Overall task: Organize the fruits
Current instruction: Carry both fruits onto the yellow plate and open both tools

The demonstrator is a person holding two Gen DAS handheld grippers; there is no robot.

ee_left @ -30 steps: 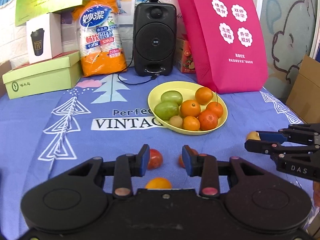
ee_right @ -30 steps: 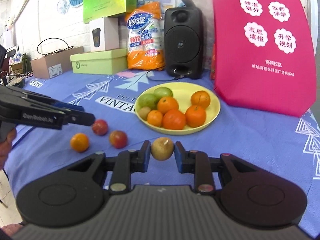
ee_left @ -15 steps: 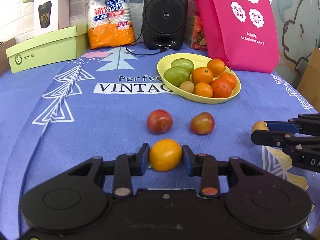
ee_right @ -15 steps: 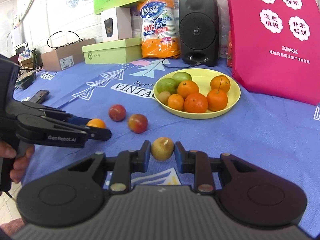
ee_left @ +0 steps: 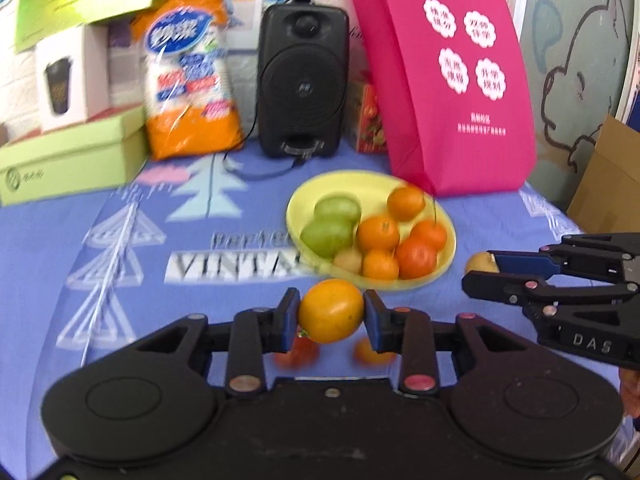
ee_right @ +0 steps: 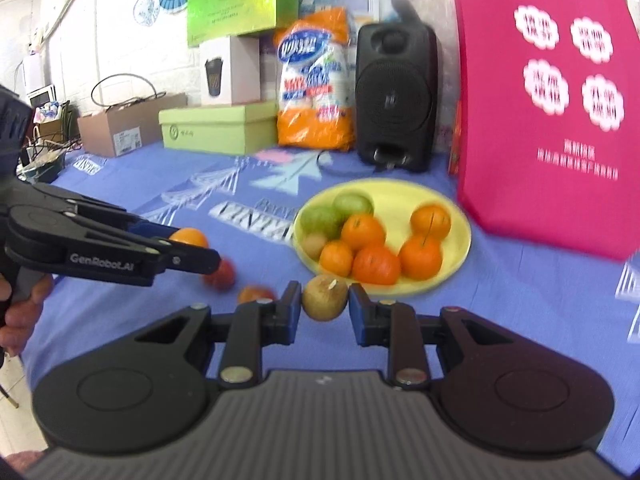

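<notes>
Orange fruit (ee_left: 331,310) pinched in left gripper (ee_left: 331,316), raised just short of yellow plate (ee_left: 448,256); right gripper (ee_right: 325,309) pinches brown fruit (ee_right: 325,297) beside the rim. Carry each over a bare plate patch, lower, then release gently.

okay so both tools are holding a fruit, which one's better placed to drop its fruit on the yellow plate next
Probably the right. The right tool holds its brown fruit almost at the yellow plate rim. The left tool with the orange fruit seems slightly further back, above the two red fruits.
</notes>
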